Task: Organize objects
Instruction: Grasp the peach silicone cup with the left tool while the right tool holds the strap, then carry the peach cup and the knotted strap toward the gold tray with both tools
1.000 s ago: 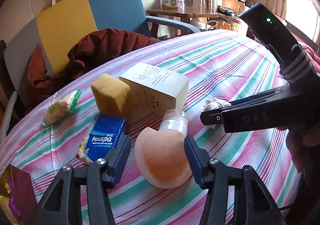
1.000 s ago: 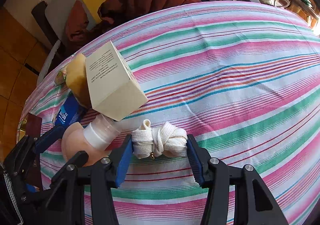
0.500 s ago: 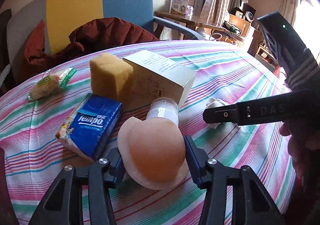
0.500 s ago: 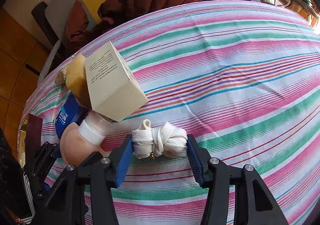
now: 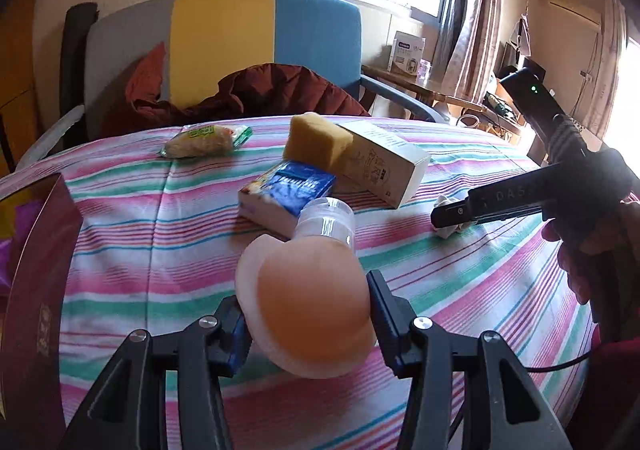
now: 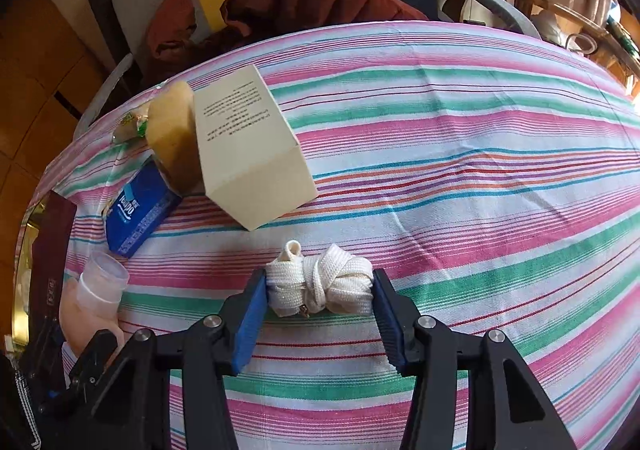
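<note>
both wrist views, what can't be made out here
- Left wrist: maroon box contents, cut off by the left edge.
- Left wrist: white strap bundle, mostly behind the right claw.
- Right wrist: snack packet, largely behind the sponge.
- Right wrist: cream box print, too small.

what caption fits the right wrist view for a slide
Right gripper clamps a knotted white woven strap on the striped tablecloth, near a cream carton.

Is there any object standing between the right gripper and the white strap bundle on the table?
No. The white strap bundle already sits between the fingers of the right gripper, both pads against its sides. The cream box lies behind it on the striped tablecloth, apart from it.
</note>
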Demonstrator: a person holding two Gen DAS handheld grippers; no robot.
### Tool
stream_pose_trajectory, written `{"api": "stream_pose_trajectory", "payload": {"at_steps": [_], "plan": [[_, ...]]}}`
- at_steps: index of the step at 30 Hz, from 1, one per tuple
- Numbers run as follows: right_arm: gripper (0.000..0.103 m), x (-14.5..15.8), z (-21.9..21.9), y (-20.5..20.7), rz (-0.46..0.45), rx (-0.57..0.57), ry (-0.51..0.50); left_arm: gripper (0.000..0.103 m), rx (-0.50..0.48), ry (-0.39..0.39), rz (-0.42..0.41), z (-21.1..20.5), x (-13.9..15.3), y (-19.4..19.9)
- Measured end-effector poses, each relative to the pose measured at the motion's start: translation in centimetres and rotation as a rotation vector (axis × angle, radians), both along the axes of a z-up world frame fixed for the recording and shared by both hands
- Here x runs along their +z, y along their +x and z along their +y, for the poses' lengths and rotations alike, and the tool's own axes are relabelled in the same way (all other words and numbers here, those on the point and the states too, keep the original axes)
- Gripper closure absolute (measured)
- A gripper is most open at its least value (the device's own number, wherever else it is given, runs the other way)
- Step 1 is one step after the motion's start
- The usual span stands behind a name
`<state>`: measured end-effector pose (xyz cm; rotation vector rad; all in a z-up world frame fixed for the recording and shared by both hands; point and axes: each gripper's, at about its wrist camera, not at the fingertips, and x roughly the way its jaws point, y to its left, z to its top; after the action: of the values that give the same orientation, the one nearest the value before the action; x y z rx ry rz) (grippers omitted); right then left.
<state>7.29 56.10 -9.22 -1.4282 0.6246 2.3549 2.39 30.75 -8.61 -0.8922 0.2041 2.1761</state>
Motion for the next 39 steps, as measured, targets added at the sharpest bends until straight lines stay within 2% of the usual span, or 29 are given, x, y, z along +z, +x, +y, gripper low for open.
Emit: {"api": "stream_pose_trajectory", "payload": {"at_steps": [3,6,11,14,19,23,25,29,39], "plan": [[0.051,0.1,-1.0,-0.3,0.010,0.043,0.005,0.051,0.047,0.009,-0.036,-1.8,-0.4,-0.1],[0.051,0.0,-2.1,-0.7,0.019,0.094,0.018,0.051,0.047,0.022,-0.050,-3.1,-0.8,1.0],[0.051,0.1,-3.5,-1.1,0.030,0.157,0.029,0.053,-0.025,0.021,0.029,-3.8,-0.6,3.9],[0.051,-0.2,-3.5,-1.1,0.041,0.155,0.010,0.054,-0.013,0.020,0.005,-4.5,-0.2,3.7],[0.051,-0.1,-3.1,-0.8,0.075,0.143,-0.061,0.054,0.027,0.092,-0.003,-7.1,1.7,3.9],[0.051,-0.1,-3.8,-1.0,0.072,0.167,-0.050,0.054,0.058,0.156,0.024,-9.3,4.1,3.9],[0.051,-0.1,-4.1,-0.9,0.069,0.176,-0.043,0.054,0.092,0.167,0.025,-10.3,4.8,3.5],[0.051,-0.2,-4.2,-1.1,0.074,0.180,-0.050,0.054,0.186,0.190,-0.030,-12.6,5.1,1.8],[0.051,0.9,-5.5,-1.1,0.131,0.246,-0.056,0.054,0.377,0.189,-0.128,-18.5,4.7,-2.6]]}}
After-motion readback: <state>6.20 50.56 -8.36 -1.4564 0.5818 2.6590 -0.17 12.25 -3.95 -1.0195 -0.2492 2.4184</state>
